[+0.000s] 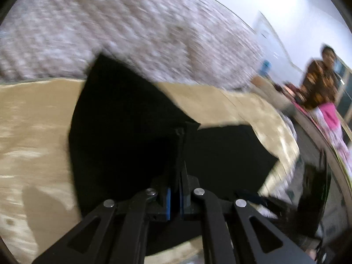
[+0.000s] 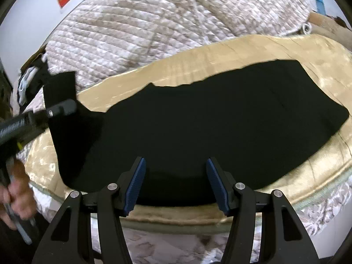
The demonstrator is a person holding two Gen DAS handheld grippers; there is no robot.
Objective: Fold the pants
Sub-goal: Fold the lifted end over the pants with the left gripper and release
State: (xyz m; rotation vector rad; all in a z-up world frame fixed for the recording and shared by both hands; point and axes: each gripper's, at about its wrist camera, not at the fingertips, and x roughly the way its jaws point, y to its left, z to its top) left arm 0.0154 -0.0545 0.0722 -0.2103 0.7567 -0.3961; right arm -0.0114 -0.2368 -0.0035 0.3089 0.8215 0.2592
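Black pants [image 2: 209, 127] lie spread across a gold bed cover [image 2: 220, 50], their left end lifted and clamped in the left gripper [image 2: 63, 107], while the right gripper [image 2: 176, 182] hovers, jaws apart, over their near edge.

Quilted blanket [image 2: 154, 28], tan cover [image 2: 220, 52], perhaps velvet.

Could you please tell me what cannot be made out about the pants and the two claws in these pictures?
- Left wrist view: motion blur and black-on-black hide the left claw fingertips' hold on the pants.
- Right wrist view: pants show no seams or waistband, too dark.
- Right claw: its height above the cloth is unclear.
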